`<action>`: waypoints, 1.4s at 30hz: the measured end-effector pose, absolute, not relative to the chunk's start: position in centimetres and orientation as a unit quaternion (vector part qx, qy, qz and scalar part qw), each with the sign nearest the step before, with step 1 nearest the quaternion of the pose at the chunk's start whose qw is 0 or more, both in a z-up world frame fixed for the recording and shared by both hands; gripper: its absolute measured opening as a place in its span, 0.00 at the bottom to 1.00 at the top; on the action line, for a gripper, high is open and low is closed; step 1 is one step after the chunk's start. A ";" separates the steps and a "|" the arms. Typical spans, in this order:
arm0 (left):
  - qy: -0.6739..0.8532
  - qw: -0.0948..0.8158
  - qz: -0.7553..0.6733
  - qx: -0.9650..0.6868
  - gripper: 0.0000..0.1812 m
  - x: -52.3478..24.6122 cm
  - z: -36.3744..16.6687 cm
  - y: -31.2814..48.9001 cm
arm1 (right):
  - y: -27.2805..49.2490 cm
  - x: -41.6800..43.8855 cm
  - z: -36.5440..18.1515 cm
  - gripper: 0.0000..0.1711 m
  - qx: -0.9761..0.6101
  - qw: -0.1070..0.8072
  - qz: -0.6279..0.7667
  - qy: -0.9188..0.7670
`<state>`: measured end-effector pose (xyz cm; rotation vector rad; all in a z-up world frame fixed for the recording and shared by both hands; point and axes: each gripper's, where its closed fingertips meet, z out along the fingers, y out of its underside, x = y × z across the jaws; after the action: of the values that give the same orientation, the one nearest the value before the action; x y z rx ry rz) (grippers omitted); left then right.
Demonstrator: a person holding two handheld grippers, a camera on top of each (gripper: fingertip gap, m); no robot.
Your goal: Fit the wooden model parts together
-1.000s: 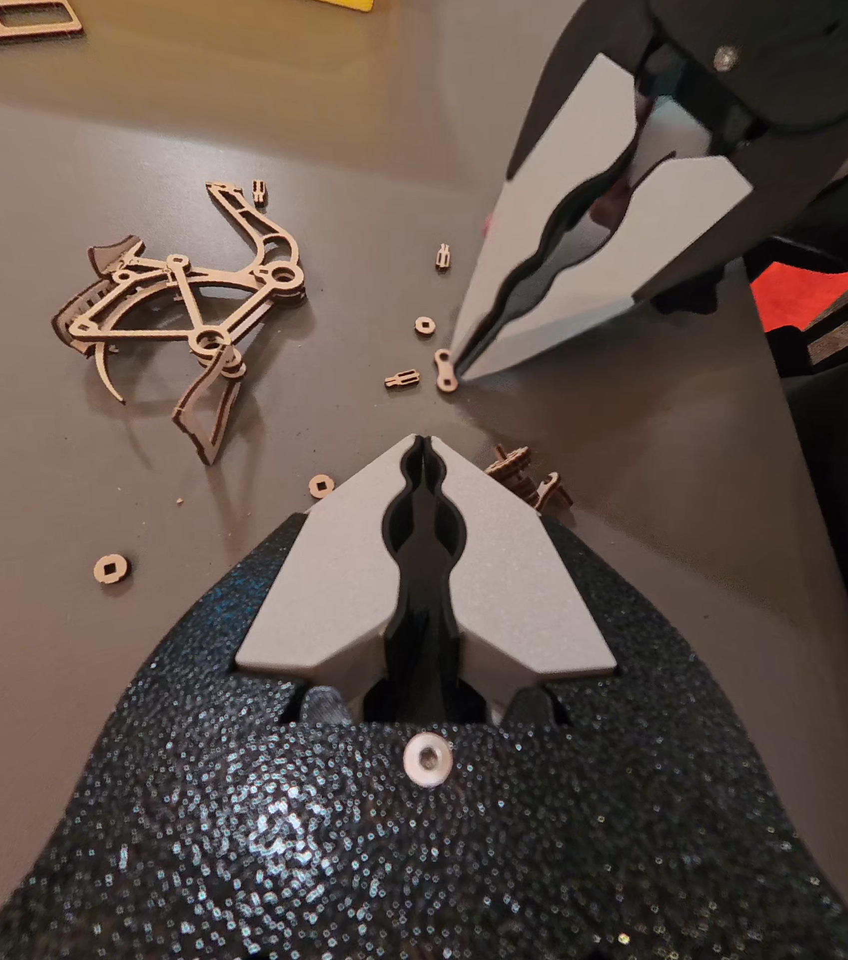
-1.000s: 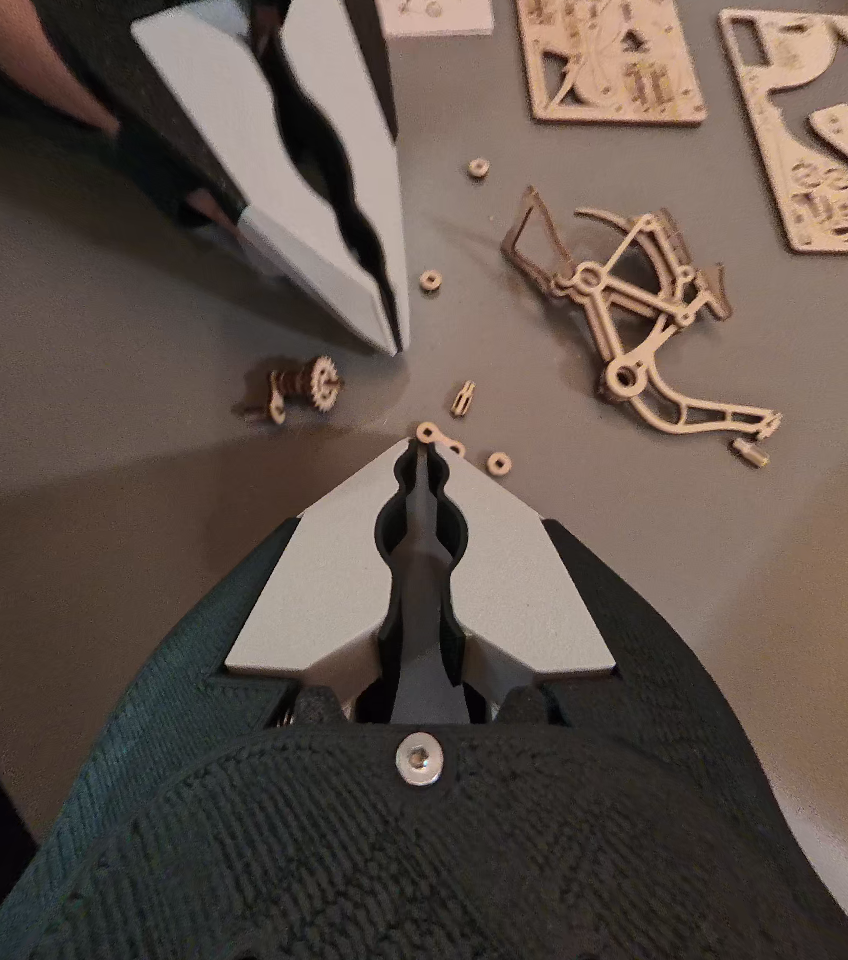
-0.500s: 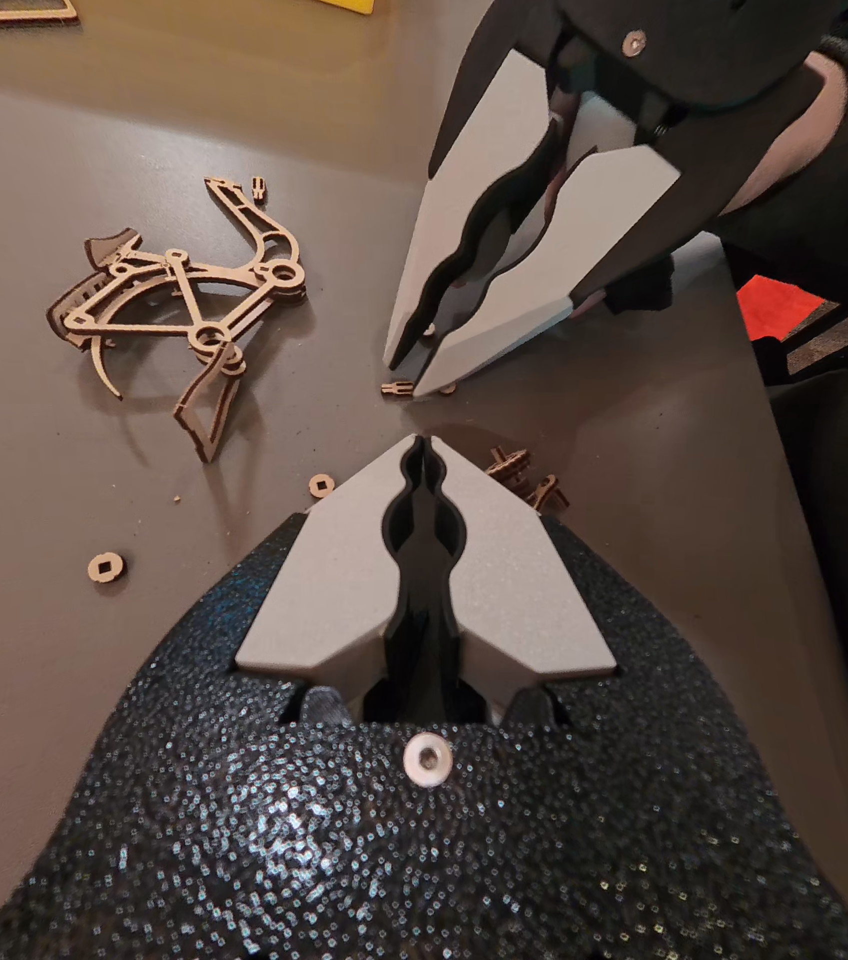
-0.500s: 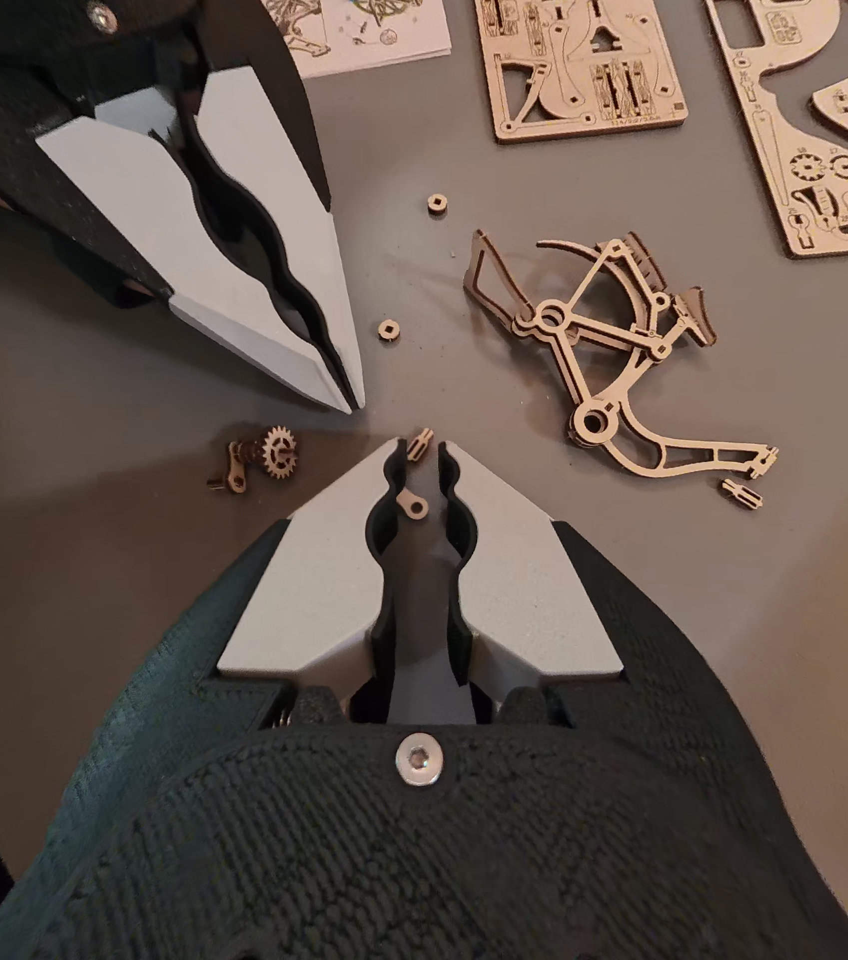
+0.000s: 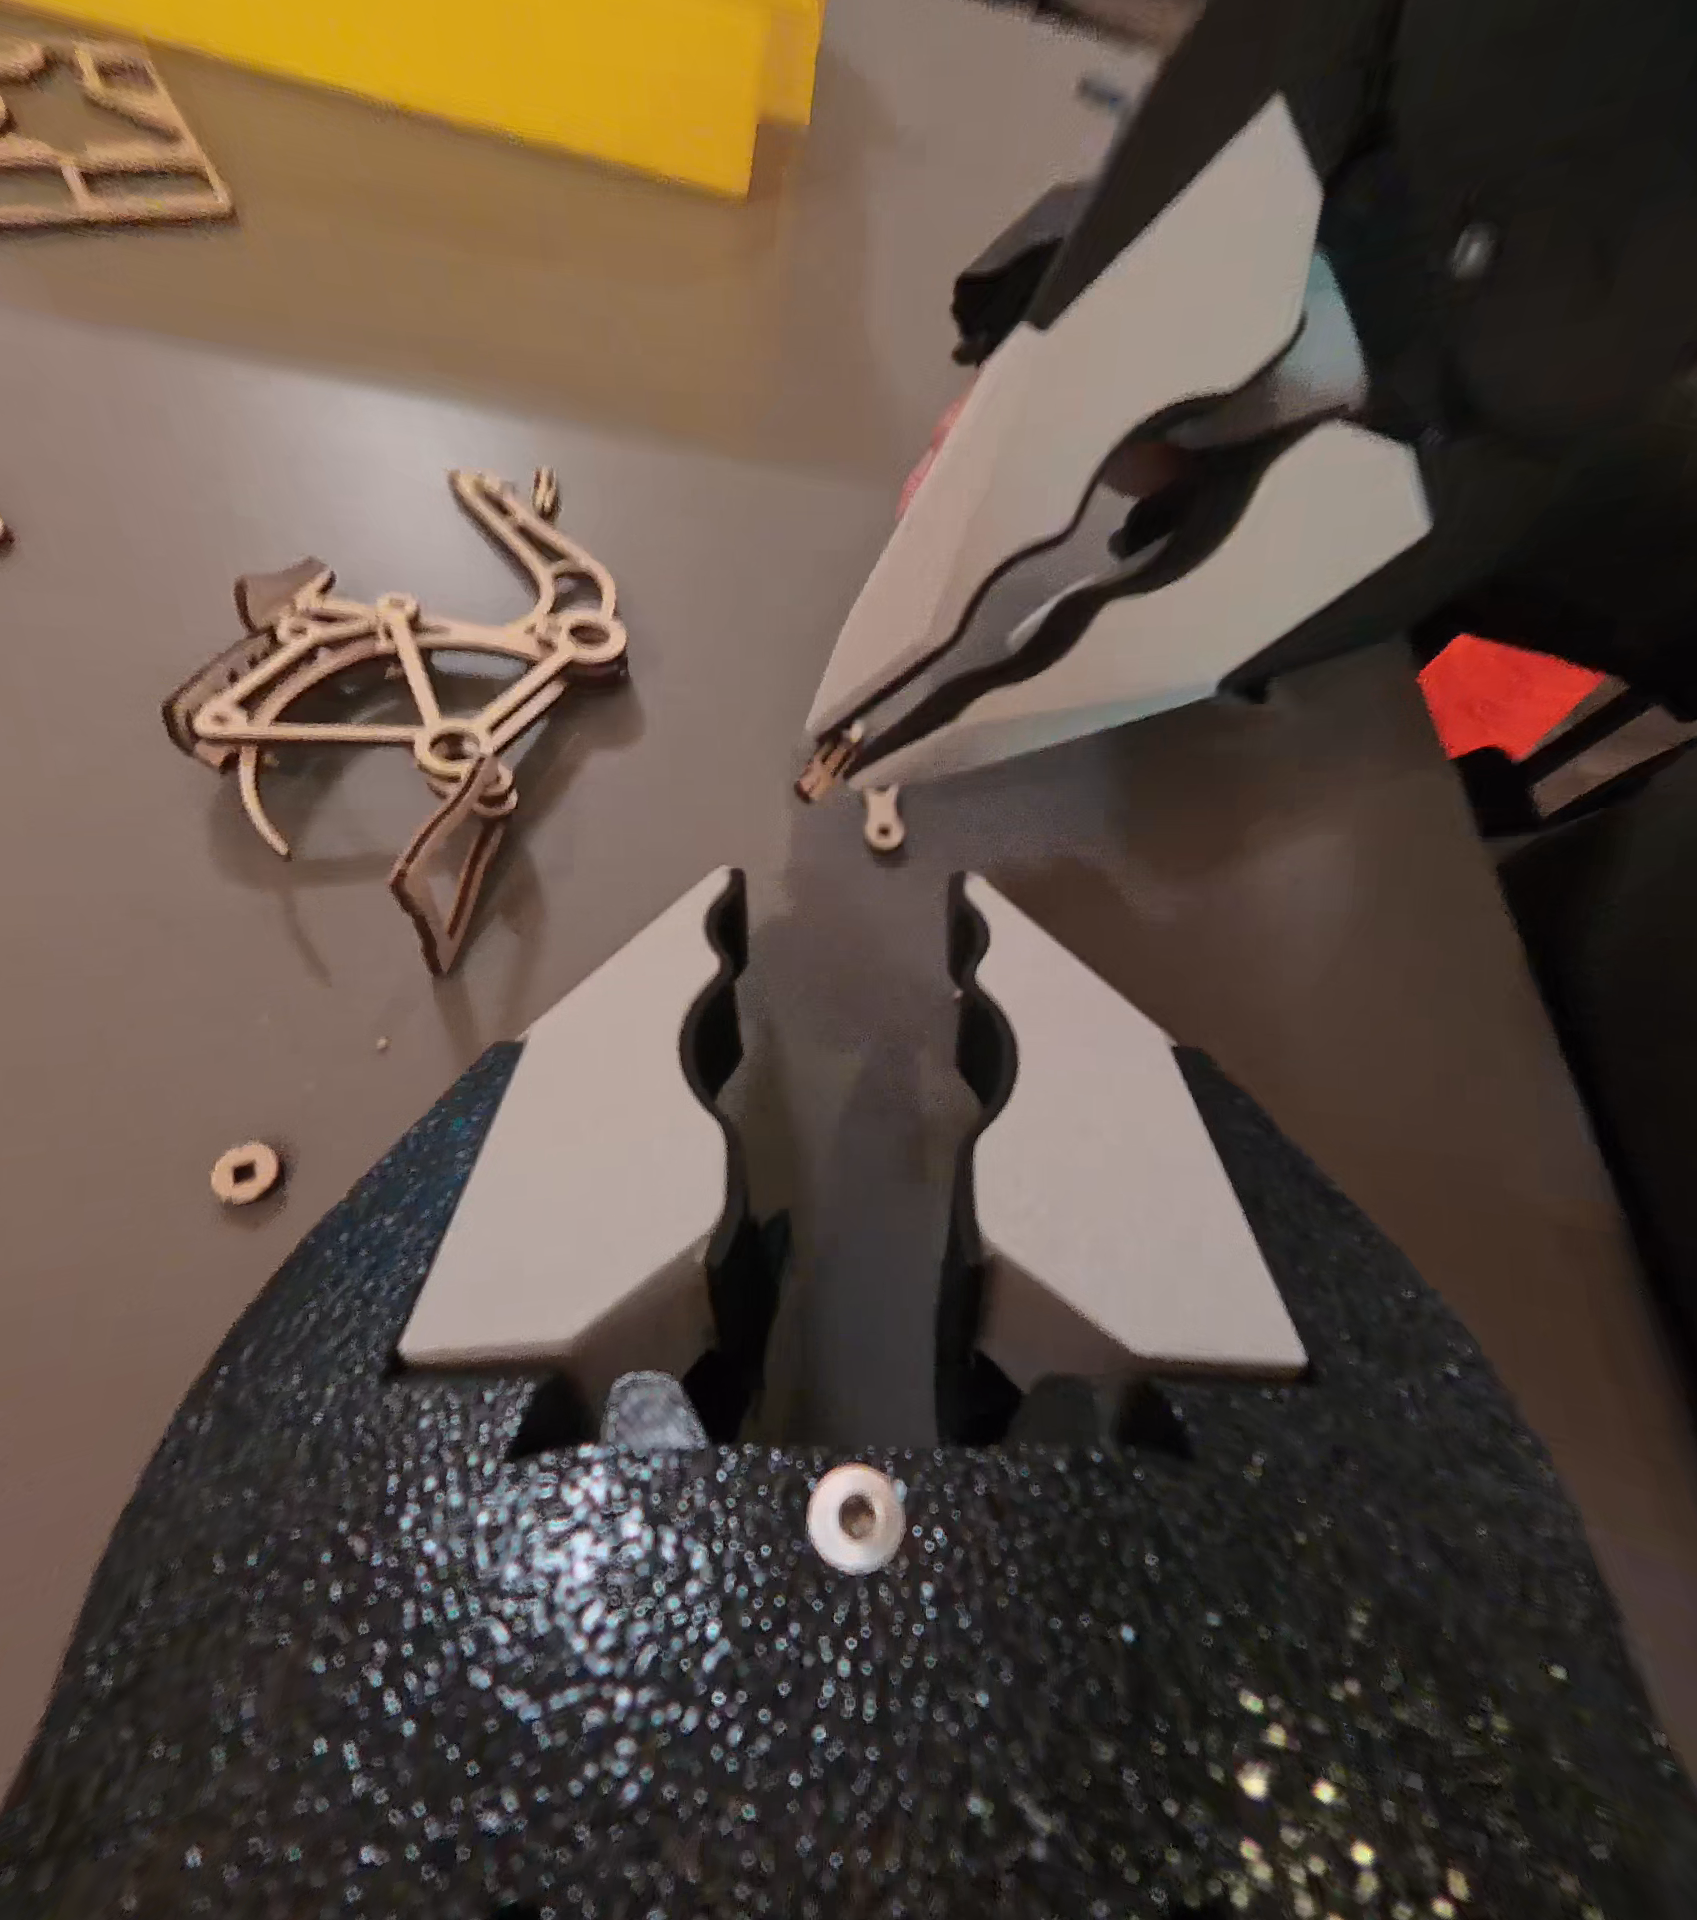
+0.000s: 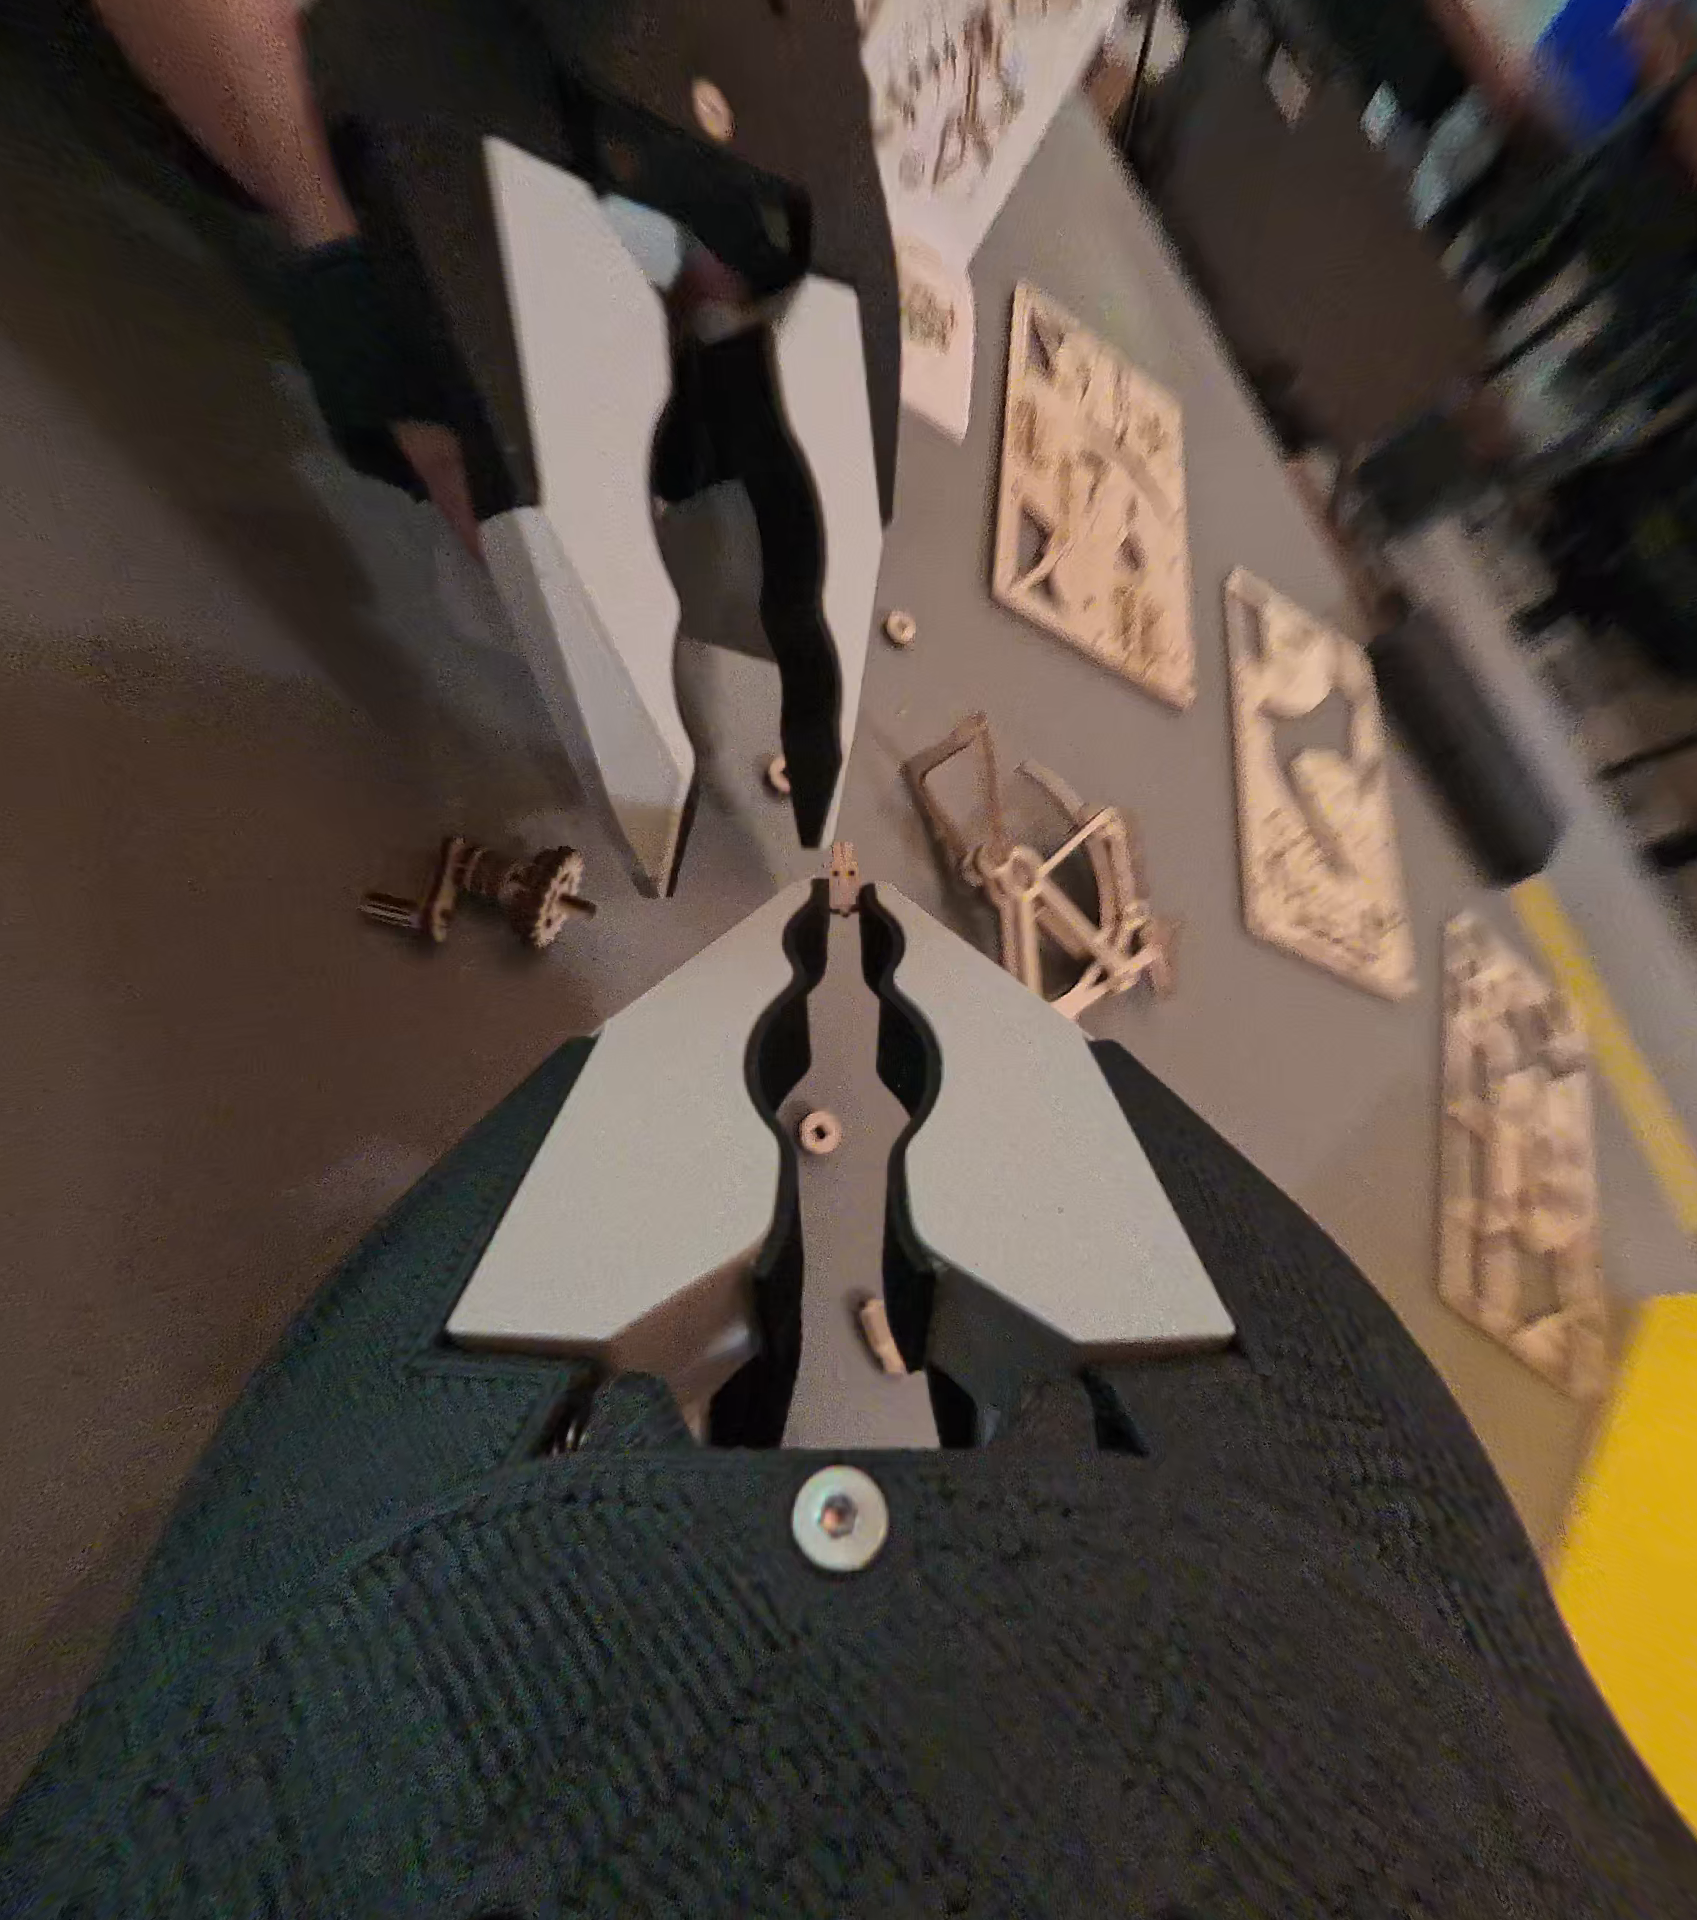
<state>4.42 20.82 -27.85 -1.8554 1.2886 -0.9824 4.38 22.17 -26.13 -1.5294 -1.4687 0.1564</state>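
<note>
Wooden pin (image 6: 842,891) (tiny) sits pinched at the right gripper (image 6: 839,896) tips, off the table (image 5: 148,1039) — left gripper (image 5: 846,904) spread wide, w/ nothing in it.

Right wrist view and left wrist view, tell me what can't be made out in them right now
- Wooden pin pinched in the right gripper: too small for its shape to show, in either view.
- Part sheets: motion blur in the right wrist view smears their cutouts.
- Gear piece: hidden from the left wrist view behind the left gripper, whose jaws stand open.
- Yellow box: cut off by the top edge, left wrist view.
</note>
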 end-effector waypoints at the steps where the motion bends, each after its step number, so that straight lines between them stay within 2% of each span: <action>1: 0.490 0.341 -0.395 -0.698 0.18 4.6 -27.2 20.6 | 21.8 4.2 -25.6 0.02 -0.594 0.504 0.046 -0.625; 6: 0.481 0.339 -0.461 -0.664 0.05 5.0 -25.5 19.6 | 20.5 3.6 -23.8 0.02 -0.482 0.557 -0.015 -0.676; 13: 0.431 0.302 -0.545 -0.653 0.11 5.0 -24.3 19.2 | 20.1 3.9 -23.3 0.02 -0.448 0.570 -0.034 -0.688; 16: 0.424 0.312 -0.551 -0.648 0.08 4.9 -23.9 19.5 | 19.8 3.9 -23.3 0.02 -0.442 0.570 -0.032 -0.691; 19: 0.424 0.313 -0.559 -0.640 0.01 4.9 -23.6 19.2 | 19.7 4.0 -23.3 0.02 -0.441 0.571 -0.032 -0.692; 24: 0.427 0.324 -0.561 -0.631 0.01 5.0 -23.3 19.1 | 19.7 4.0 -23.0 0.02 -0.449 0.580 -0.017 -0.680; 26: 0.419 0.361 -0.569 -0.608 0.00 4.8 -21.9 19.5 | 20.0 3.9 -21.8 0.03 -0.480 0.612 0.039 -0.627; 28: 0.392 0.413 -0.599 -0.563 0.00 4.3 -19.2 19.8 | 20.6 3.6 -19.2 0.05 -0.536 0.655 0.180 -0.501; 30: 0.368 0.448 -0.626 -0.522 0.00 3.5 -17.1 19.7 | 20.7 3.1 -17.0 0.07 -0.564 0.648 0.368 -0.356; 33: 0.337 0.477 -0.646 -0.490 0.00 2.7 -15.6 19.7 | 20.7 2.2 -15.5 0.08 -0.546 0.611 0.521 -0.239; 37: 0.332 0.482 -0.657 -0.475 0.00 2.6 -15.1 19.3 | 20.1 1.3 -14.5 0.05 -0.516 0.571 0.608 -0.194; 42: 0.324 0.476 -0.667 -0.473 0.00 2.7 -15.2 19.3 | 20.1 1.5 -14.6 0.04 -0.501 0.553 0.644 -0.168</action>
<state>2.70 19.27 -15.16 -1.1555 0.7918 -1.6294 1.54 20.11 -14.58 -1.1848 -0.3970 1.5237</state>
